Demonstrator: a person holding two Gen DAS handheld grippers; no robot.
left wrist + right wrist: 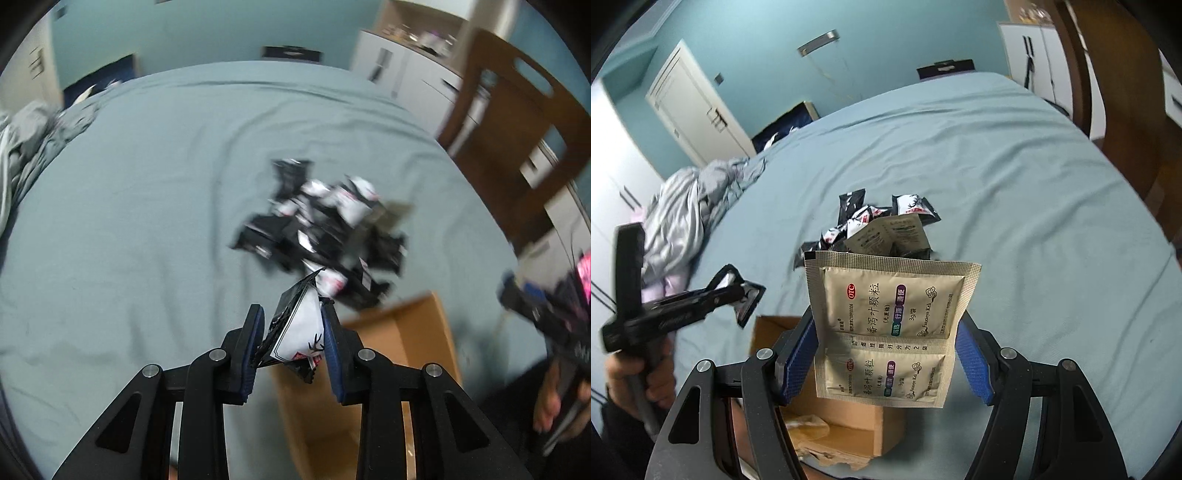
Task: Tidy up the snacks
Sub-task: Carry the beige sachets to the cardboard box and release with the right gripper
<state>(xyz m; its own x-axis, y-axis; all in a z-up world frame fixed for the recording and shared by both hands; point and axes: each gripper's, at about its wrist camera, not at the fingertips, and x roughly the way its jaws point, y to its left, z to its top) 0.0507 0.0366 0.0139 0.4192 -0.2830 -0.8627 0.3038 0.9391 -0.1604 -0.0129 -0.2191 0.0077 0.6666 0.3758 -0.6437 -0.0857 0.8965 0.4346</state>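
The left gripper (pixel 293 339) is clamped on one black-and-white packet (pixel 299 332). The right gripper (pixel 886 354) pinches a tan strip (pixel 886 325) of two joined pouches, held up above the cardboard box (pixel 842 432). These packets look light, thin and crinkly (a bit slippery too), so a flat sealed edge seems the best place to grab. More packets sit in a pile (pixel 879 229) on the blue bed (pixel 1034 221), too jumbled to count. There is one box and two grippers.
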